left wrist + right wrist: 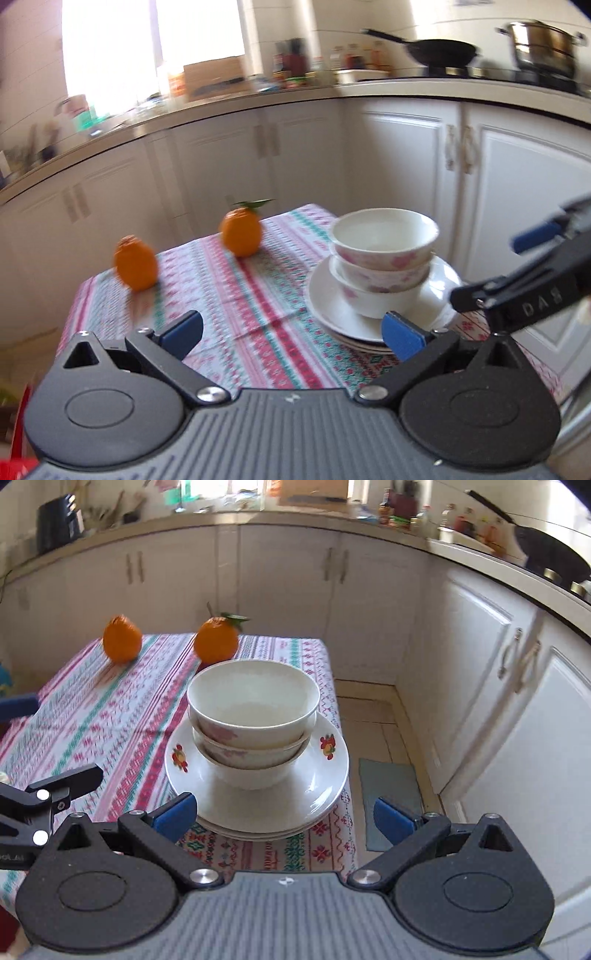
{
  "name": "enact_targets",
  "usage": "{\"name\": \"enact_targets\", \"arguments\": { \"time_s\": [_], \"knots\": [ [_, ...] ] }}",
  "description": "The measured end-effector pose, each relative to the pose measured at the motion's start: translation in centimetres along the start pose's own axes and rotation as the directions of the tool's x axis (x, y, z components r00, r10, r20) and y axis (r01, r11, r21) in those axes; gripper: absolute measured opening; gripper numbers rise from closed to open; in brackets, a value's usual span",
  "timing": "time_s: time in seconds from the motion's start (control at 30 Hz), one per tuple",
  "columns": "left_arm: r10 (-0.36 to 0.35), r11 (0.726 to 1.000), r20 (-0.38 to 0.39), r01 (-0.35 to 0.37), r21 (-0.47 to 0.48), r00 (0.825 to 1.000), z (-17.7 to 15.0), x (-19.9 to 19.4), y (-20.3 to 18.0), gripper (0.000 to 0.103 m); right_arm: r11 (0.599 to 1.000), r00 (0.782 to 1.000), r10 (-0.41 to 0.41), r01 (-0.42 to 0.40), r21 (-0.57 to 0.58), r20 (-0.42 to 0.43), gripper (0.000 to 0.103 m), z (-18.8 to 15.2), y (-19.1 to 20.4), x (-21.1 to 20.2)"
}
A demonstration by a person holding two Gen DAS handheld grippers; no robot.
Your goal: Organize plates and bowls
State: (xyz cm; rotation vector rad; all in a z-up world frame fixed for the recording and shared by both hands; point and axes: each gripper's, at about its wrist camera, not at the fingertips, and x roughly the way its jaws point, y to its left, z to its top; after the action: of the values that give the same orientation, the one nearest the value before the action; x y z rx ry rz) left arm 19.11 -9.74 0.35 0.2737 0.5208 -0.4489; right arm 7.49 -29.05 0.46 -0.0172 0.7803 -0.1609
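White bowls (253, 716) stacked on plates (328, 775)

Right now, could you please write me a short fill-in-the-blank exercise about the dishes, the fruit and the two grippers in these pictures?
1. The stack of bowls stands on a pile of ____.
2. ____ oranges lie on the patterned tablecloth, one with a green leaf and one without.
3. The left gripper and the right gripper both have their jaws ____, with nothing between them.
4. On the far counter a black ____ sits on the stove.

Missing words: plates; Two; open; wok
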Motion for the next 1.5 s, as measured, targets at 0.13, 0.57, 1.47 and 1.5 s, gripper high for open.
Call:
{"name": "enact_targets", "arguments": {
  "time_s": [0.13,0.57,1.47,1.5],
  "knots": [
    [0.075,0.995,-0.027,-0.077,-0.07,0.997,0.6,-1.8,0.8,0.102,0.999,0.997,-0.039,0.037,0.038,0.069,0.103,0.2,1.4,-2.6],
    [0.12,0.978,-0.02,-0.122,-0.169,0.993,0.7,-4.4,1.9,0.102,0.996,0.989,-0.065,0.056,0.07,0.133,0.103,0.1,2.6,-5.7],
    [0.122,0.969,-0.034,-0.127,-0.214,0.992,0.4,-4.2,2.1,0.102,0.997,0.987,-0.072,0.067,0.041,0.142,0.103,0.3,3.6,-5.6],
    [0.122,0.968,-0.036,-0.127,-0.215,0.992,0.5,-4.2,2.1,0.102,0.997,0.987,-0.073,0.068,0.04,0.142,0.103,0.3,3.6,-5.6]
  ]
}}
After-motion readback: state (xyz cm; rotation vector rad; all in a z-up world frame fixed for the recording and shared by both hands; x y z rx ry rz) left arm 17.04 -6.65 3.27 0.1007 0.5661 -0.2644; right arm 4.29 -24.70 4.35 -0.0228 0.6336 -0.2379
